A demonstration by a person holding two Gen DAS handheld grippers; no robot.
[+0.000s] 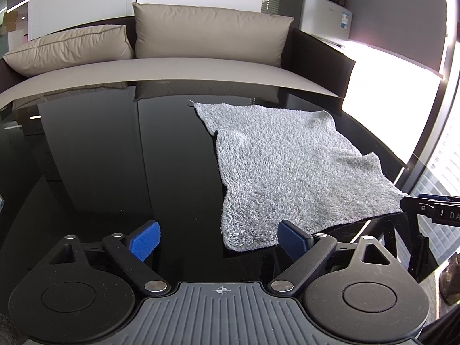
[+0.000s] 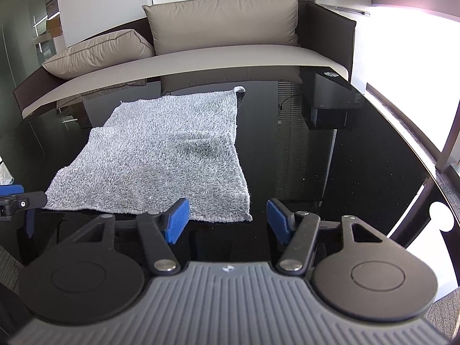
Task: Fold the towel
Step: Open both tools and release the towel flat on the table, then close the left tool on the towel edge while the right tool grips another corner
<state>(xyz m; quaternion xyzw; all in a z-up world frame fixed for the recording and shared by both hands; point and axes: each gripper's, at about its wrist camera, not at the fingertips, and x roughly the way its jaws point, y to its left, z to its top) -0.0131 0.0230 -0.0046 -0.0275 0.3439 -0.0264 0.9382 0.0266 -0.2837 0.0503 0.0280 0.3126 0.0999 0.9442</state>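
While the towel lies on the table, both tongs stand spread, pinching nothing

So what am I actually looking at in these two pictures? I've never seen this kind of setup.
No robot here: a person holds a hand-operated pair of tongs in each hand, and each carries a wide-angle camera looking forward along its two fingers. One picture comes from the left tongs, the other from the right tongs; the black arms with blue pads at the bottom of each picture are that tool's own fingers. A grey towel lies spread, slightly rumpled, on a glossy black table. Each tool sits at one of the towel's near corners, jaws apart, nothing gripped yet. Each view also catches the other tool at its edge. Behind the table stands a sofa with beige cushions.
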